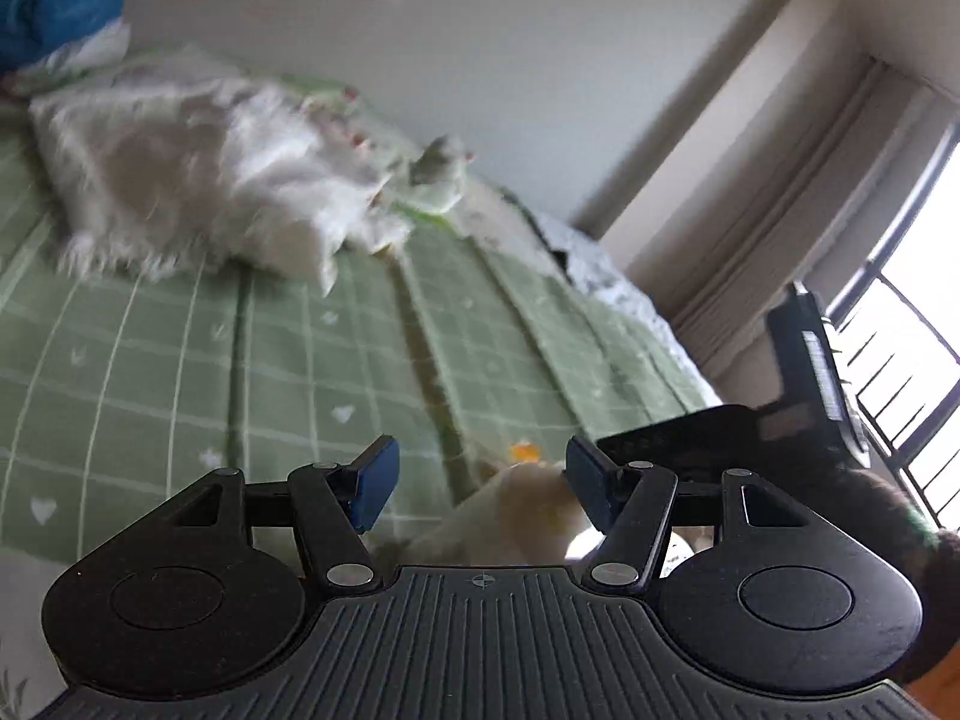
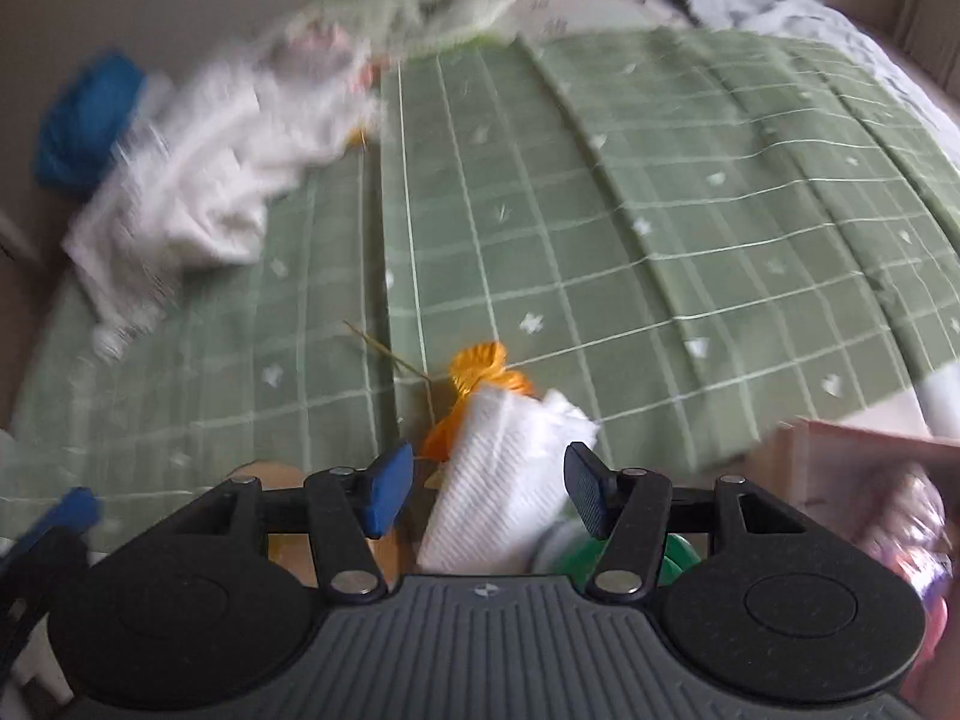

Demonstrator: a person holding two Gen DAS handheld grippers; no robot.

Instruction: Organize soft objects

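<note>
The green checked bedspread (image 2: 660, 210) covers the bed and serves as the landmark. At its near edge, the right tongs (image 2: 489, 489) stand about half open around a rolled white cloth (image 2: 510, 480) with an orange tassel (image 2: 480, 369) at its far end; both blue pads sit apart from the cloth, so nothing is gripped. No earlier picture is given. The cloth's far end with the tassel lies on the bedspread's near edge.

At the far left of the bedspread lies a heap of white fluffy fabric (image 2: 204, 180), blurred, with a blue bundle (image 2: 84, 120) just beyond it. At the far end sits a pale green soft item (image 2: 444, 6) with pink marks.

The left tongs (image 1: 480, 483) hang wide open over the bedspread's near edge, holding nothing; the white cloth shows blurred below them, close to the right pad.
</note>
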